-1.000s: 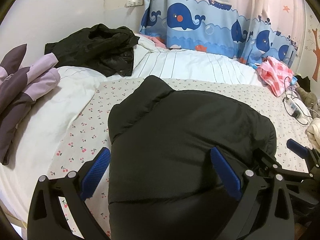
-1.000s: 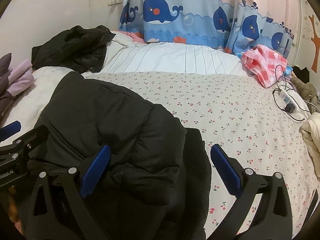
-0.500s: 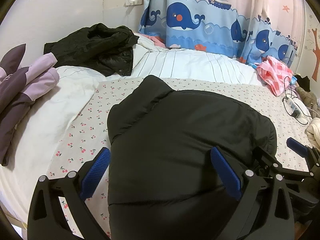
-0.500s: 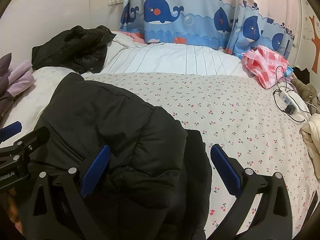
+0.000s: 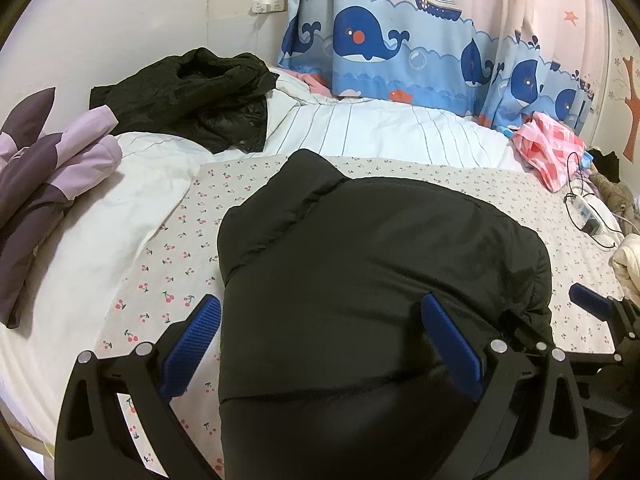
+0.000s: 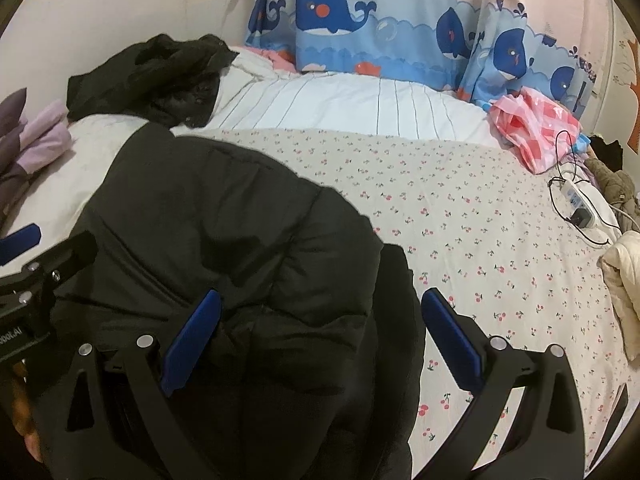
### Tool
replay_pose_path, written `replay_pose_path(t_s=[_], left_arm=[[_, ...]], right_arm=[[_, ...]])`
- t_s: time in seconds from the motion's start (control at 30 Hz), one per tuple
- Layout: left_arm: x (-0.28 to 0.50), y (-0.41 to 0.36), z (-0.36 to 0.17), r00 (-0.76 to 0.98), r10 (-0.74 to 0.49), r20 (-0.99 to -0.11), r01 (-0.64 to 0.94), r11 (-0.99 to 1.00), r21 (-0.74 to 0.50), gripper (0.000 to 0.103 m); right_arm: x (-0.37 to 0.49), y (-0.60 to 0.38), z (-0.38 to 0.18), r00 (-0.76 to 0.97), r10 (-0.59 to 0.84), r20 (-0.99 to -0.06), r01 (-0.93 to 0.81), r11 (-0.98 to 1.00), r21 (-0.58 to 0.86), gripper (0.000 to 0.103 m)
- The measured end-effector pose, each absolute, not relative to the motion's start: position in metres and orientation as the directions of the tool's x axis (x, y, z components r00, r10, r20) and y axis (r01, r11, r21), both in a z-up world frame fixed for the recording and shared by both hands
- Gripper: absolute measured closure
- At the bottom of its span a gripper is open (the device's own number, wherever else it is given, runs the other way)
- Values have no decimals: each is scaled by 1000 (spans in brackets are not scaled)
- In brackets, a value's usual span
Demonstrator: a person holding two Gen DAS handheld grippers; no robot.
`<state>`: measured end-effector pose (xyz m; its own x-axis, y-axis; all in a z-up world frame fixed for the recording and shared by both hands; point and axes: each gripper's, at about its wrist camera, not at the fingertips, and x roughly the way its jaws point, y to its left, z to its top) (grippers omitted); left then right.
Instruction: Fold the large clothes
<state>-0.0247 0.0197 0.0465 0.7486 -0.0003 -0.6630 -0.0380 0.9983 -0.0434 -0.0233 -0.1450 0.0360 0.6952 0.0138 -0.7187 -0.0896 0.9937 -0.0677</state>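
Note:
A big black padded jacket (image 5: pixel 368 264) lies folded on the cherry-print sheet (image 5: pixel 176 280), its collar pointing toward the far wall. My left gripper (image 5: pixel 320 320) stands open low over the jacket's near end, its blue pads wide apart with nothing pinched between them. In the right wrist view the same jacket (image 6: pixel 224 232) fills the lower left. My right gripper (image 6: pixel 320 320) is open too, one pad over the jacket's right edge and the other over the sheet (image 6: pixel 480 248). Each gripper shows at the edge of the other's view.
A crumpled black coat (image 5: pixel 192 96) lies at the back left by a purple garment (image 5: pixel 48 168). A pink checked cloth (image 6: pixel 532 132), a power strip with cable (image 6: pixel 576 204) and a cream garment (image 6: pixel 624 280) sit at the right. Whale curtains (image 5: pixel 400 40) hang behind.
Almost nothing differs. Both views have crept very slightly; the jacket lies the same and both grippers stay open.

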Motion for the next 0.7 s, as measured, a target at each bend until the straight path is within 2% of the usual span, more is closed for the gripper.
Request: replay_pose_path(t_s=[0.7], left_arm=[[-47,17,48,757,0,-653,-35,999,-41,7]], right_arm=[[-40,-144,34,673,7,-739,-101,991,-83,6]])
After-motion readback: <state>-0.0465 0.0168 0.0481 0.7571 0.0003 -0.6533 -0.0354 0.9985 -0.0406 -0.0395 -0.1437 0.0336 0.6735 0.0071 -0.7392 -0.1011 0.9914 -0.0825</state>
